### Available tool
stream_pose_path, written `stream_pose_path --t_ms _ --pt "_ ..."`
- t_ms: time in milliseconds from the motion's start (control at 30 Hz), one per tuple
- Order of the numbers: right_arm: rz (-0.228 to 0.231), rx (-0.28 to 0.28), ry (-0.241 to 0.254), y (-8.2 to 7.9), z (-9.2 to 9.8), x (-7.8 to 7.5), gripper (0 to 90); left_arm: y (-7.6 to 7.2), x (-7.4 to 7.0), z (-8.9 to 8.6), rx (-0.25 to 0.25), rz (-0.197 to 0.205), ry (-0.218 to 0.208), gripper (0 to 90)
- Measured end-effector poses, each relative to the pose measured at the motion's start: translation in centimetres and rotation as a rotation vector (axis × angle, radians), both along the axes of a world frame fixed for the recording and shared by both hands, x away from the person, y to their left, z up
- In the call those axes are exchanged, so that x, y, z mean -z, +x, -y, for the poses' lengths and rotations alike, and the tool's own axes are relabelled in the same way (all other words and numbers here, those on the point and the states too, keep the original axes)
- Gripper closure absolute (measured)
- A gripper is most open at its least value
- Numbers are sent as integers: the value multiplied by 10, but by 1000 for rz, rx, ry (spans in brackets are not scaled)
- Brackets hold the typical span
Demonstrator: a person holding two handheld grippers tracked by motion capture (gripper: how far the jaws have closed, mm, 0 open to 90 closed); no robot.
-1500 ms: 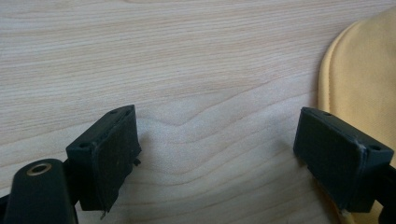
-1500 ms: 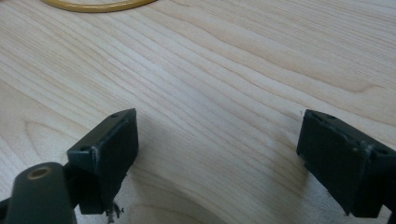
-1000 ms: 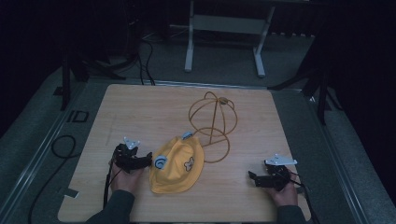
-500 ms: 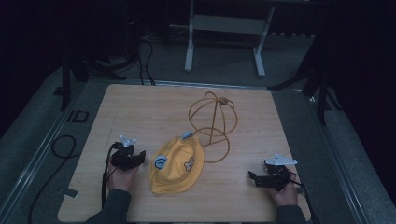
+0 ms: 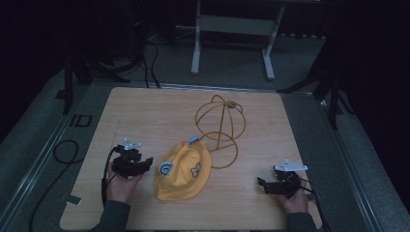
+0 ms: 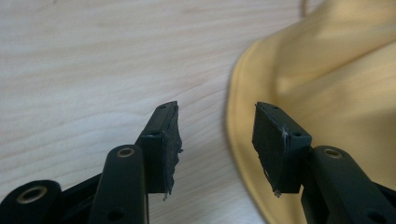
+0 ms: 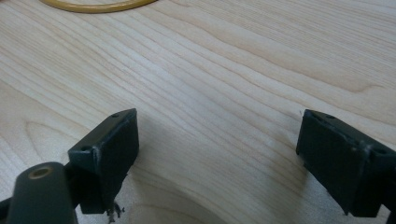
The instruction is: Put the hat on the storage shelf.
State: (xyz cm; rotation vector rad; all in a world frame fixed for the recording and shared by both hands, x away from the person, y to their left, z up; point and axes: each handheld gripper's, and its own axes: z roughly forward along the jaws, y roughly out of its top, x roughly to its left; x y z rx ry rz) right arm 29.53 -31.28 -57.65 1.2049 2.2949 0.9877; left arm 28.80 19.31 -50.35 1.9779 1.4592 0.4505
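Left gripper [image 6: 217,135] raised, half-closed, above cap's brim [image 6: 247,121]

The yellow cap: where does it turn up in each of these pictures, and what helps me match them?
High view: the yellow cap lies flat, low and centre-left on the wooden table, beside the left claw.
Left gripper view: its brim edge covers the right side, passing behind the right jaw.
Right gripper view: not in it.
Shared landmark: the pale wood grain of the table; the wire stand's base ring also appears in the right gripper view and the high view.
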Motion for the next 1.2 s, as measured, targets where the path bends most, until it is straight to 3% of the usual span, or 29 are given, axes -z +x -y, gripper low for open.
stream_pose_path --t_ms 267,800,1200 --pt "0 0 0 0 0 0 130 -7 -28 11 105 27 -29 504" --pt "-2 3 2 0 0 0 130 4 -58 20 229 11 -44 495" --pt "1 0 0 0 0 0 130 18 -70 39 321 -39 -31 497"
